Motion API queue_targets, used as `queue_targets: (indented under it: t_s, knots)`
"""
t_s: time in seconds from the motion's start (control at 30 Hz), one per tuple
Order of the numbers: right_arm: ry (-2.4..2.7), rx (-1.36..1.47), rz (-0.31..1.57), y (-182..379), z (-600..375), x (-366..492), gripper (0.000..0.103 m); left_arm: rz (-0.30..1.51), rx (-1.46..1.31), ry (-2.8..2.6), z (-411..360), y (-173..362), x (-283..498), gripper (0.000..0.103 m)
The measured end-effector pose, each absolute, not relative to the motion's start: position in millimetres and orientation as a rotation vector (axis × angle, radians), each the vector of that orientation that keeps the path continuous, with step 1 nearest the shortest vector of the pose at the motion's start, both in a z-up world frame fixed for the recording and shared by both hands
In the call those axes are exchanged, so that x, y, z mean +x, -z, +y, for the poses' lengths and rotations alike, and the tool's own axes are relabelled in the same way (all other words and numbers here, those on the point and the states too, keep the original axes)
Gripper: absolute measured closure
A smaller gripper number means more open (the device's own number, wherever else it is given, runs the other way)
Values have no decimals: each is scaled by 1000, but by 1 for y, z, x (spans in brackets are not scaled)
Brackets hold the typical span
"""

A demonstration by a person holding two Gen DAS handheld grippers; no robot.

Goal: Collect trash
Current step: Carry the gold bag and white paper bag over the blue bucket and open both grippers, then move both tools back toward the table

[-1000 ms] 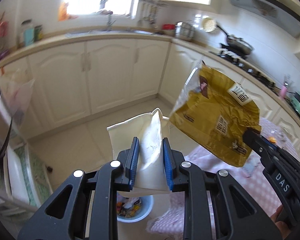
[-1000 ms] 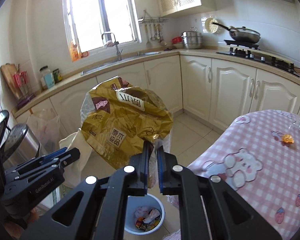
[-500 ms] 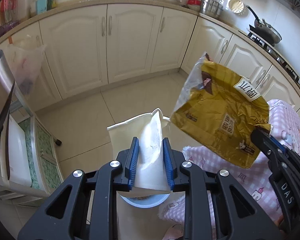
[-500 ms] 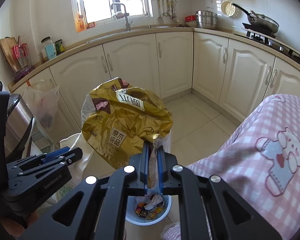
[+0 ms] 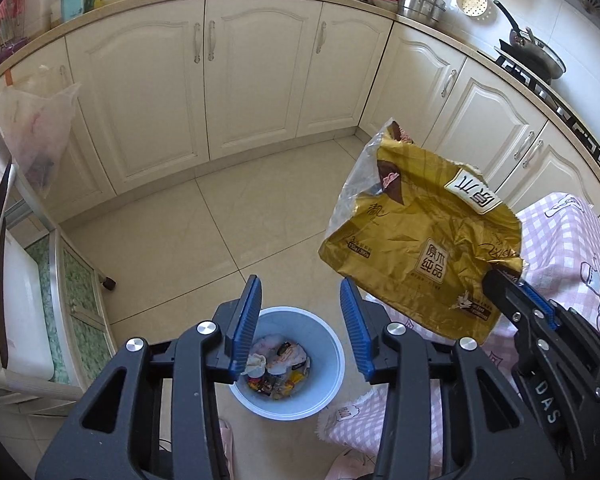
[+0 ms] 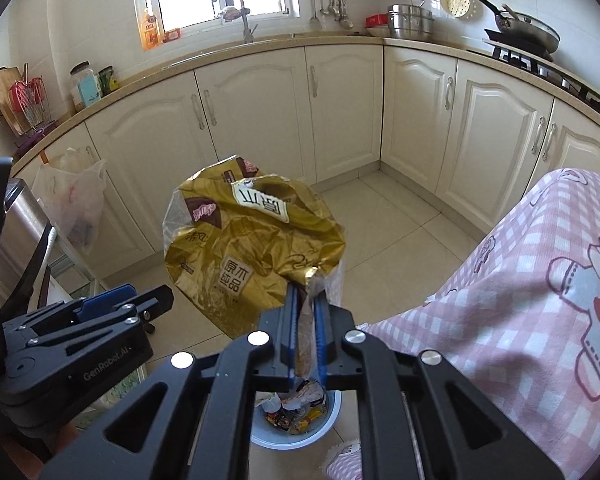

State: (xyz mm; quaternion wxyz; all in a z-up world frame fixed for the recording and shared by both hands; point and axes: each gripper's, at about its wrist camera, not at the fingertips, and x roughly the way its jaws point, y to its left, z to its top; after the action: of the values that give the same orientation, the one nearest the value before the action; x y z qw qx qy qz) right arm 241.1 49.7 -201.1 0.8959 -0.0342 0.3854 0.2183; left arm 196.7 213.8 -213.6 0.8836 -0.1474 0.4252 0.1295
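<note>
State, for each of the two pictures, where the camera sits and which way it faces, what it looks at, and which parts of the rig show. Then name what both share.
Left wrist: on the left gripper, facing steeply down at the blue bin; jaws just opened, nothing between them; right gripper at right.
Right wrist: on the right gripper, facing down and across the kitchen, shut on the gold wrapper; left gripper at left.
Shared: bin, wrapper, pink checked tablecloth, cabinets.
</note>
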Motion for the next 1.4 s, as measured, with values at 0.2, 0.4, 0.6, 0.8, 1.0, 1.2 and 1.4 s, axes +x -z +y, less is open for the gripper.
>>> queue_targets:
  t_s: [0.2,0.4,0.6,0.8,1.0,1.2,1.4]
  knots:
    - [-454,-70,811,204,55,245,95,877,-314,-284,219,212,192,61]
    - [-465,-64,829,211,58,248,95,891,-333,-303,229,216,187,60]
    - [-477,-46,849,219,64,253,91,903,-362,-333,238,219,182,60]
    - [-485,-35,891,229,70,255,89,904,-371,-328,238,219,181,60]
    - [-476,-25,892,226,64,252,87,896,-360,-301,228,212,184,60]
    - [-462,-1,840,199,43,245,86,860,-348,-252,207,190,187,60]
    - [-416,33,748,152,-3,236,86,788,-315,-153,162,148,196,60]
